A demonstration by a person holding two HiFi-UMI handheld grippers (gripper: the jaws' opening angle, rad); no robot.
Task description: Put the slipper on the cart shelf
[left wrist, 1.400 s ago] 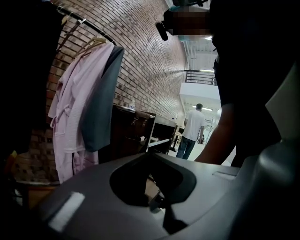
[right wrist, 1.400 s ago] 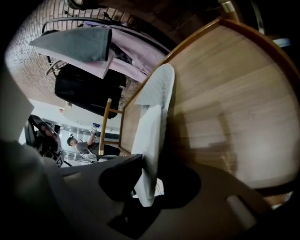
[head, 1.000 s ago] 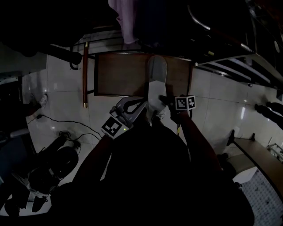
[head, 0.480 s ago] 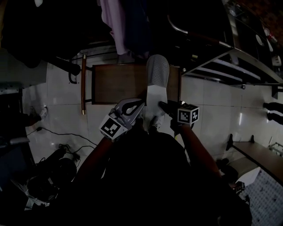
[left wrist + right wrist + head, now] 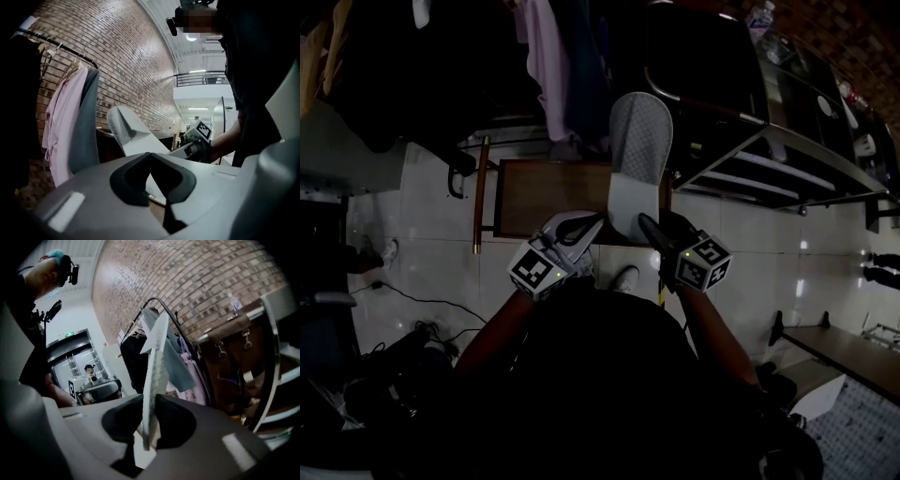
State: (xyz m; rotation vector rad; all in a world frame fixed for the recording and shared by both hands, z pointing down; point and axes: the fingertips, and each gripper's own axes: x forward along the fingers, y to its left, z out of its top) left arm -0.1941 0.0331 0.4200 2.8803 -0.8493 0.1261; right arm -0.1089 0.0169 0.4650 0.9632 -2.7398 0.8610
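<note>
Table [image 5: 539, 192]: bare now; a second ago the slipper hung low over it, so the pick-up looks done and the carry is on
Left gripper [image 5: 598, 219]: up a little, marker cube nearer the camera than before; jaws together with nothing between them; tips just beside the slipper's near edge, whether touching I cannot tell; a helper here, not the carrier
Slipper [image 5: 637, 155]: way up! It fills more of the head view than it did a second ago; toe pointing away towards the hanging clothes, heel end at the grippers; clear of table and floor, carried in the air
Right gripper [image 5: 645, 223]: risen fast and rolled over; jaws clamped on the heel end, the sole edge-on between the pads in its own view; grip unchanged through the lift
Cart [image 5: 811, 155]: metal shelves off to the right, nearer the slipper than earlier but well apart from it; next, I judge, a swing right and a level set-down on a shelf
</note>
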